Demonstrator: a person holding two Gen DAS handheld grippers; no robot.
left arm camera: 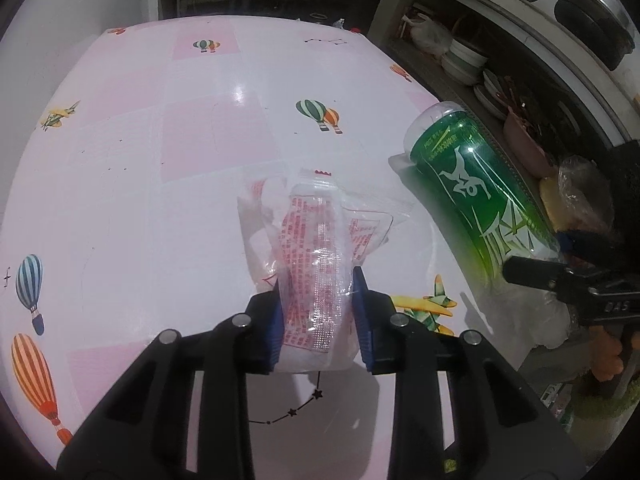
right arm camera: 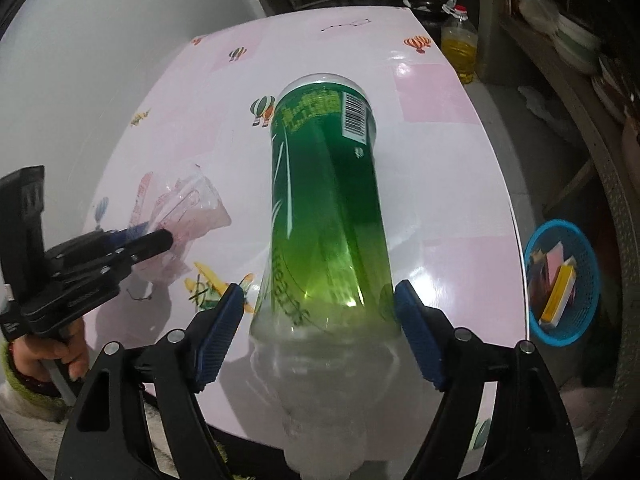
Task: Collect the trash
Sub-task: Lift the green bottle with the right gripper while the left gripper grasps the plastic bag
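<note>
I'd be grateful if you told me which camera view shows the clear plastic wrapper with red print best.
The left wrist view shows the wrapper best: it sits centred between the left gripper pads, red print readable. In the right wrist view it is small at the left edge, crumpled and partly hidden behind that gripper, beside the green bottle.

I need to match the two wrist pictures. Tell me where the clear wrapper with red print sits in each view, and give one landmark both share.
Left wrist: clear wrapper at centre, between the left gripper pads.
Right wrist: wrapper at left, at the tip of the other gripper.
Shared landmark: green bottle, right in the left view, centre in the right.
</note>
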